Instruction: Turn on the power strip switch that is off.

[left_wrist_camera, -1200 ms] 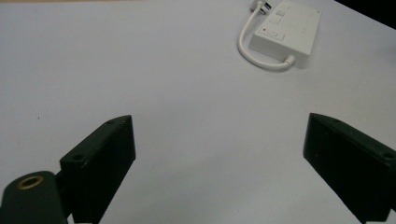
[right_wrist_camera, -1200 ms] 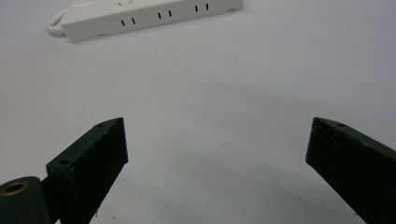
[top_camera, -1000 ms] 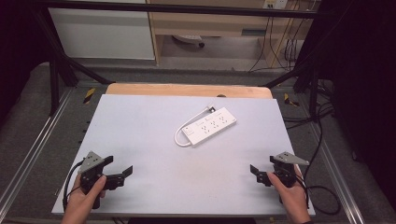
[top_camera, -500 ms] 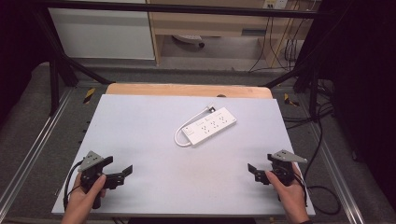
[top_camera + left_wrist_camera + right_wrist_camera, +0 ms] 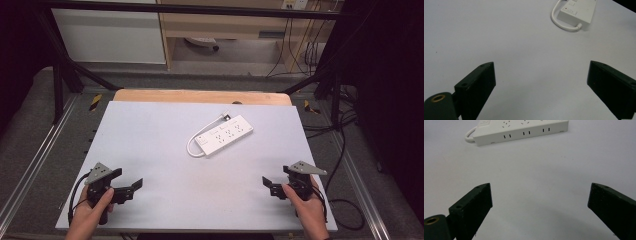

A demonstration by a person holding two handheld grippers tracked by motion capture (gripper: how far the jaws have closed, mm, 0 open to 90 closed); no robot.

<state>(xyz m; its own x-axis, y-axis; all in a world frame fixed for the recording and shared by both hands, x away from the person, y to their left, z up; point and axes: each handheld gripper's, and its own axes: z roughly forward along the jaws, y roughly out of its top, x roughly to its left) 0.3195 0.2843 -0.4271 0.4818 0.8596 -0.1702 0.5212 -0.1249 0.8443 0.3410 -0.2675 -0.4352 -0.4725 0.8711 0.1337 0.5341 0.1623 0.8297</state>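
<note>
At the near edge of a pale grey table (image 5: 165,135), a person's hands hold two black grippers low over the surface, the left gripper (image 5: 131,181) at the near left corner and the right gripper (image 5: 267,184) at the near right, each with its jaws spread wide and nothing between them. Well beyond both, toward the middle of the far half of the table, a white power strip (image 5: 225,135) lies flat at a slant with its short white cord (image 5: 192,146) looped at its left end, untouched by either tool.
</note>
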